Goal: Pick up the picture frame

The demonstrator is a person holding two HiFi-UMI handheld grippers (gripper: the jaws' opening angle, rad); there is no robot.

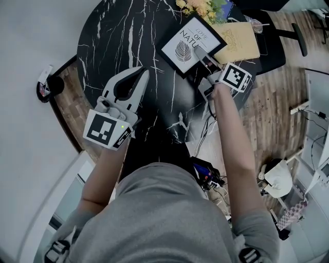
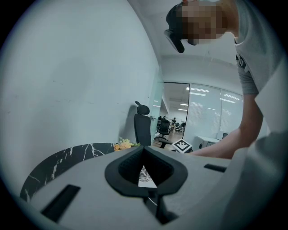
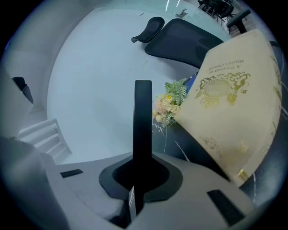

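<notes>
The picture frame [image 1: 189, 45] has a black border and a white leaf print, and sits at the far side of the round black marble table [image 1: 123, 36]. My right gripper [image 1: 204, 57] is shut on its near right edge. In the right gripper view that black edge [image 3: 143, 130] runs upright between the jaws of the right gripper [image 3: 140, 182]. My left gripper [image 1: 138, 78] hovers over the table's middle, to the left of the frame, shut on nothing. Through the gap in the left gripper [image 2: 146, 173] a bit of the leaf print [image 2: 145, 177] shows.
A cream booklet [image 1: 237, 42] with gold print lies right of the frame, partly under it. Yellow flowers [image 1: 203, 7] lie at the table's far edge. A black office chair [image 1: 275, 36] stands beyond. Cables and a small device [image 1: 205, 174] hang at the near right.
</notes>
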